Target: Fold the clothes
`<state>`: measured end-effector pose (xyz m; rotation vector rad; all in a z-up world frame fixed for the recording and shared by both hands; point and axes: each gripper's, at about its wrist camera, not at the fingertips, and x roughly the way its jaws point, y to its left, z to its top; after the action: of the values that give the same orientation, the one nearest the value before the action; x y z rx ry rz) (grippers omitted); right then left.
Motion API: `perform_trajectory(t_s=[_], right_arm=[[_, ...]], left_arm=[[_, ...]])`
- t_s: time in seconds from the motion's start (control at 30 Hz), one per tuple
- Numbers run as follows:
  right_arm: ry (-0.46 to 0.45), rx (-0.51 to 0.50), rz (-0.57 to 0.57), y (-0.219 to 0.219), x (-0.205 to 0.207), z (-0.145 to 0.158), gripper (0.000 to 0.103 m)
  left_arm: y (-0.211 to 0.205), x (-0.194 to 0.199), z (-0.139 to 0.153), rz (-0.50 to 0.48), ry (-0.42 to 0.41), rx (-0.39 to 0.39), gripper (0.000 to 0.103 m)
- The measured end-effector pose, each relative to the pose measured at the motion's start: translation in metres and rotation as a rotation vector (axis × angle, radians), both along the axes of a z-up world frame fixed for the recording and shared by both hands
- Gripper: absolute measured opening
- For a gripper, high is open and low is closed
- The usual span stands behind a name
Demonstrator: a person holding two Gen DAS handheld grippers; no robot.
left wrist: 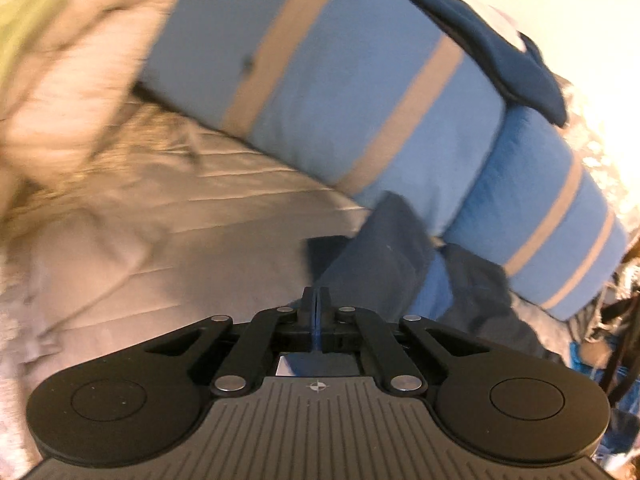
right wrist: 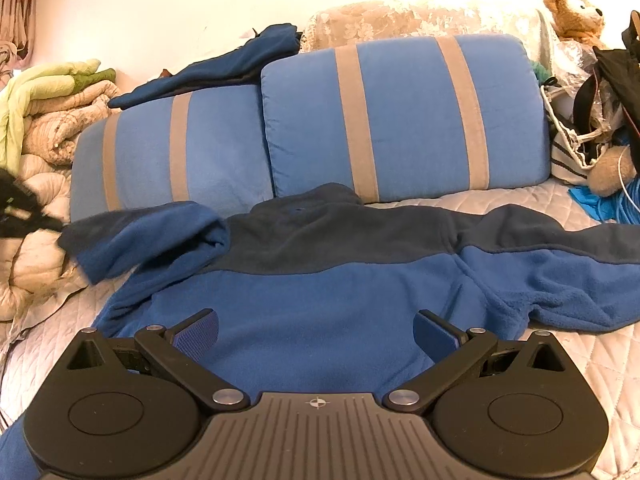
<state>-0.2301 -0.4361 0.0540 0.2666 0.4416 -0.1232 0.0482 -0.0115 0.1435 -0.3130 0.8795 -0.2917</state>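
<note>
One sleeve (right wrist: 148, 236) lies left of the fleece jacket (right wrist: 320, 304), clamped in the closed left gripper (left wrist: 316, 300); right gripper (right wrist: 316, 332) hovers open.

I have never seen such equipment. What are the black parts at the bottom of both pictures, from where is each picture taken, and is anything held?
The black parts are two hand-held grippers, one per hand; a camera on each looks forward along its fingers. In the left camera's picture, the left gripper is shut on the sleeve of a blue fleece jacket. In the right camera's picture, the right gripper is open, holding nothing, above the jacket spread on a quilted bed. Striped blue cushions lie behind it.
</note>
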Motion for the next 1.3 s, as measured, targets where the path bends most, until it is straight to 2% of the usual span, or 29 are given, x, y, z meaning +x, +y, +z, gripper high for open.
perform_trajectory(t_s=[0.3, 0.33, 0.4, 0.47, 0.53, 0.67, 0.87, 0.93, 1.0, 1.03, 1.07, 1.2, 1.3], right_arm=[[0.013, -0.043, 0.014, 0.009, 0.001, 0.002, 0.103], [0.014, -0.048, 0.014, 0.010, 0.001, 0.002, 0.103], [0.015, -0.056, 0.014, 0.011, 0.001, 0.002, 0.103], [0.018, -0.059, 0.013, 0.011, 0.002, 0.002, 0.103], [0.021, -0.057, 0.012, 0.011, 0.002, 0.002, 0.103], [0.025, -0.055, 0.013, 0.010, 0.002, 0.002, 0.103], [0.032, -0.062, 0.013, 0.012, 0.003, 0.001, 0.103], [0.035, -0.060, 0.012, 0.012, 0.004, 0.001, 0.103], [0.038, -0.056, 0.012, 0.011, 0.004, 0.001, 0.103], [0.040, -0.054, 0.012, 0.010, 0.005, 0.001, 0.103], [0.042, -0.052, 0.012, 0.010, 0.005, 0.001, 0.103], [0.040, -0.051, 0.011, 0.010, 0.004, 0.001, 0.103], [0.037, -0.051, 0.011, 0.010, 0.004, 0.000, 0.103]], left_arm=[[0.075, -0.021, -0.008, 0.097, -0.003, -0.003, 0.000], [0.076, -0.021, -0.016, 0.096, 0.003, -0.049, 0.001], [0.078, -0.020, -0.030, 0.094, 0.015, -0.140, 0.008], [0.074, -0.017, -0.047, 0.090, 0.033, -0.218, 0.033], [0.064, -0.014, -0.064, 0.079, 0.046, -0.281, 0.040], [0.047, -0.002, -0.102, 0.107, 0.098, -0.433, 0.041], [0.038, 0.014, -0.151, 0.193, 0.144, -0.601, 0.041], [0.040, 0.017, -0.163, 0.229, 0.154, -0.670, 0.039], [0.044, 0.020, -0.171, 0.245, 0.155, -0.740, 0.030], [0.045, 0.022, -0.171, 0.252, 0.161, -0.740, 0.012], [0.047, 0.023, -0.168, 0.265, 0.166, -0.711, 0.009], [0.060, 0.019, -0.133, 0.248, 0.088, -0.582, 0.006], [0.074, 0.008, -0.093, 0.212, 0.000, -0.443, 0.005]])
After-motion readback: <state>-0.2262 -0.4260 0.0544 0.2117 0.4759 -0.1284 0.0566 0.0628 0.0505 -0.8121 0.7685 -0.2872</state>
